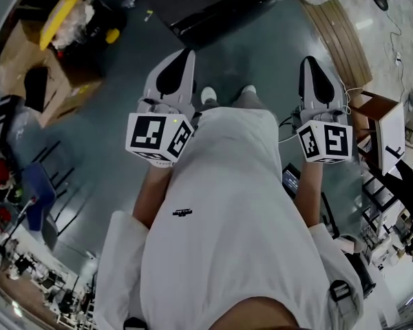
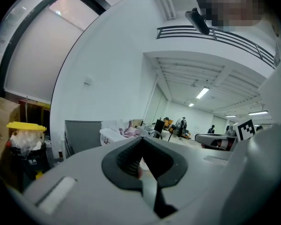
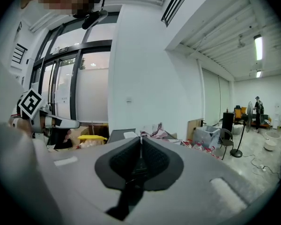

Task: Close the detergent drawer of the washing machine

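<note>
No washing machine or detergent drawer shows in any view. In the head view I look straight down at a person's white top and shoes (image 1: 208, 95) on a grey floor. The left gripper (image 1: 184, 53) is held beside the left hip, pointing forward, jaws together. On the other side the right gripper (image 1: 310, 62) hangs the same way. In the left gripper view the left gripper (image 2: 143, 138) has its dark pads closed at the tip with nothing held. In the right gripper view the right gripper (image 3: 141, 137) is likewise shut and empty, facing a white wall.
A cardboard box (image 1: 27, 67) and a yellow-lidded bin (image 1: 62, 12) stand at the front left. A dark flat unit (image 1: 213, 5) lies ahead. Wooden boards (image 1: 341, 40) and a brown and white box (image 1: 389, 126) are at the right. Cluttered benches line both lower corners.
</note>
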